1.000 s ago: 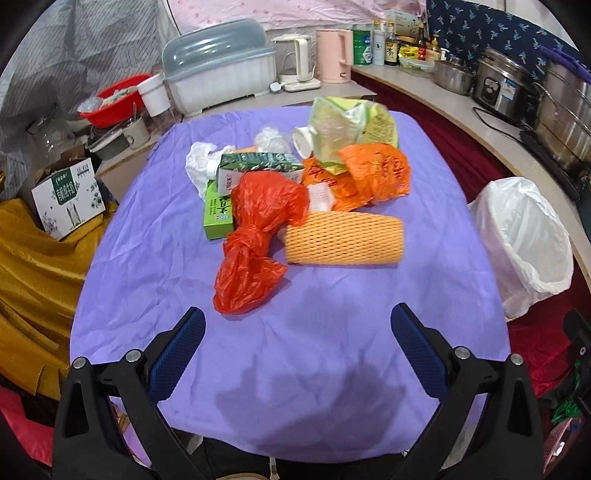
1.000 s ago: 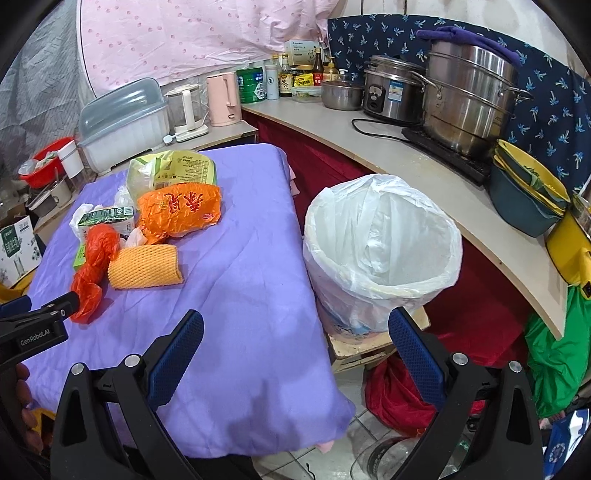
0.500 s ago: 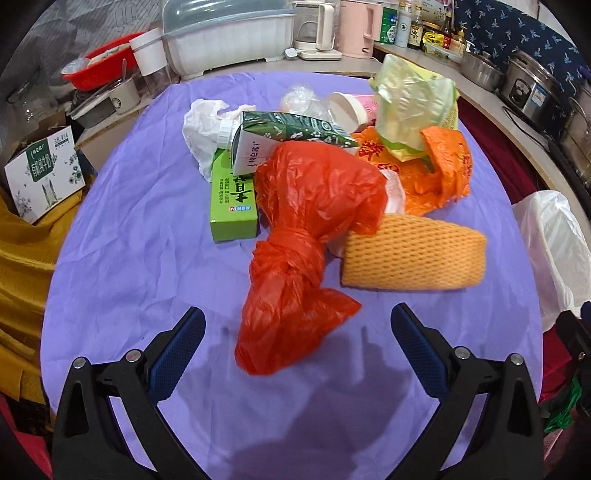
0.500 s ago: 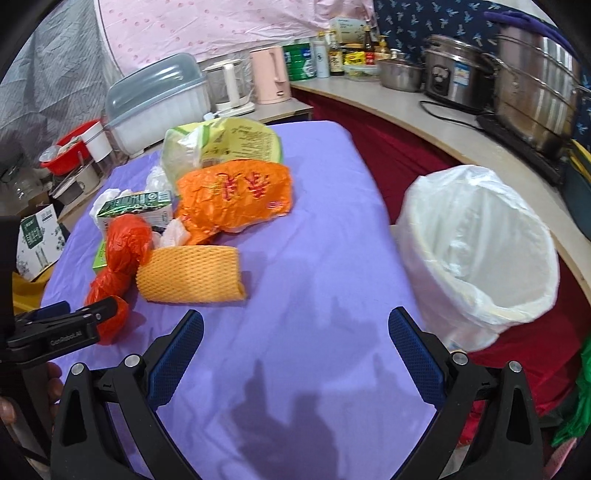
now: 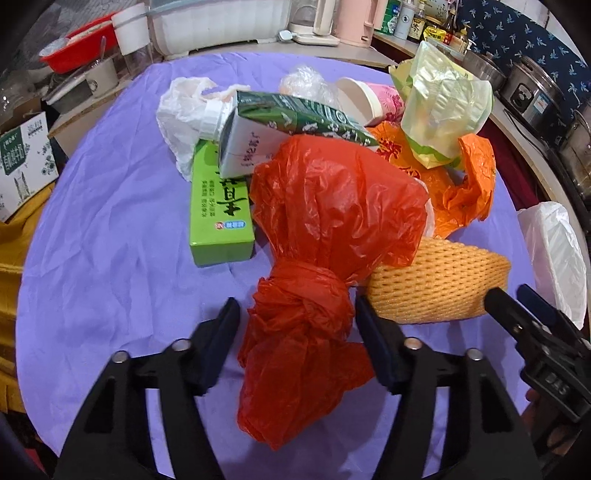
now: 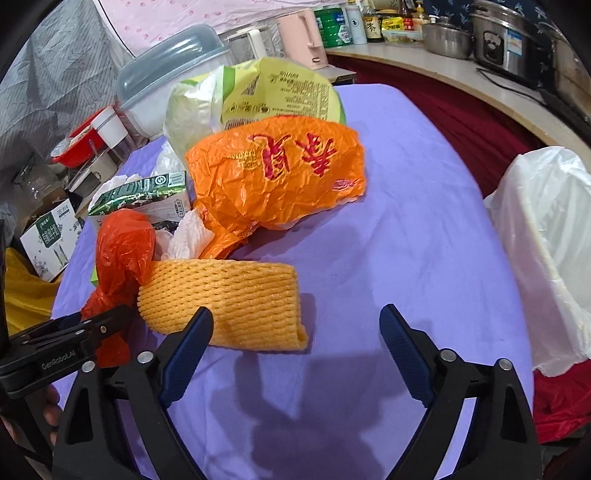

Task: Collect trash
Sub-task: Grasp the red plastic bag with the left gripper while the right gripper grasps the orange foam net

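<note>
A knotted red plastic bag (image 5: pixel 332 221) lies on the purple tablecloth (image 5: pixel 110 221). My left gripper (image 5: pixel 297 325) straddles its knot, jaws closing, with a small gap still showing beside the left pad. A yellow foam net sleeve (image 6: pixel 229 295) lies right of the bag. My right gripper (image 6: pixel 295 321) hovers over the sleeve's near right end, jaws closing but wide, touching nothing. Behind lie an orange bag (image 6: pixel 273 173), a green carton (image 5: pixel 291 125), a green box (image 5: pixel 218 206), a yellow-green snack bag (image 5: pixel 439 107) and a paper cup (image 5: pixel 365 103).
A bin lined with a white bag (image 6: pixel 546 240) stands off the table's right edge. A counter with pots (image 6: pixel 506 33) curves behind it. A dish box (image 6: pixel 166 85), kettles and a red basin (image 5: pixel 77 48) sit beyond the far edge. A cardboard box (image 5: pixel 26 162) stands at the left.
Both grippers came down and forward toward the pile. The left one now has the red bag's knot between narrowed jaws. The right one swung from the bin to the foam sleeve.
</note>
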A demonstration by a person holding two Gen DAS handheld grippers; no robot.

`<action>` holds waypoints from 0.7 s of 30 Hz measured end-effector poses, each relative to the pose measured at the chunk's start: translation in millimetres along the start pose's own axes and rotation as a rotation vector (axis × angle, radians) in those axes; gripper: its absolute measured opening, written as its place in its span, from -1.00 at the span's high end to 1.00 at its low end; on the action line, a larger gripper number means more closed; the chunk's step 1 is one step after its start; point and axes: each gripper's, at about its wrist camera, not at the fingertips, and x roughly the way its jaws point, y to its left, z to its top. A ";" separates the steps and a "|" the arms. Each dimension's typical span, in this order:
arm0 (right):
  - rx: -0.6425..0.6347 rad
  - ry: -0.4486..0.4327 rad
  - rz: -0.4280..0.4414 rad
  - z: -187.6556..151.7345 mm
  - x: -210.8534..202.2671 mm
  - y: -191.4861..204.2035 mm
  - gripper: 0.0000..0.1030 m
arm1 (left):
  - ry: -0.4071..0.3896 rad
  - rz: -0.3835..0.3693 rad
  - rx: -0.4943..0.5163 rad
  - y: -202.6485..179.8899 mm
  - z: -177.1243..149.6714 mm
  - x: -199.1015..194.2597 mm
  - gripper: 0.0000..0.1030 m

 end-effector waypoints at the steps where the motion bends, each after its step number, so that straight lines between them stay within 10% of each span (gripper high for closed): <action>1: -0.006 0.003 0.008 0.4 4.4 1.2 -0.57 | 0.008 -0.005 0.000 0.5 -0.7 1.4 0.05; 15: -0.051 0.013 0.041 -3.7 2.9 18.2 0.73 | -0.003 -0.022 -0.009 7.6 -14.5 -17.9 0.20; 21: -0.057 -0.022 0.036 -8.0 -20.3 18.3 0.85 | -0.028 -0.014 -0.003 6.4 -18.6 -35.5 0.20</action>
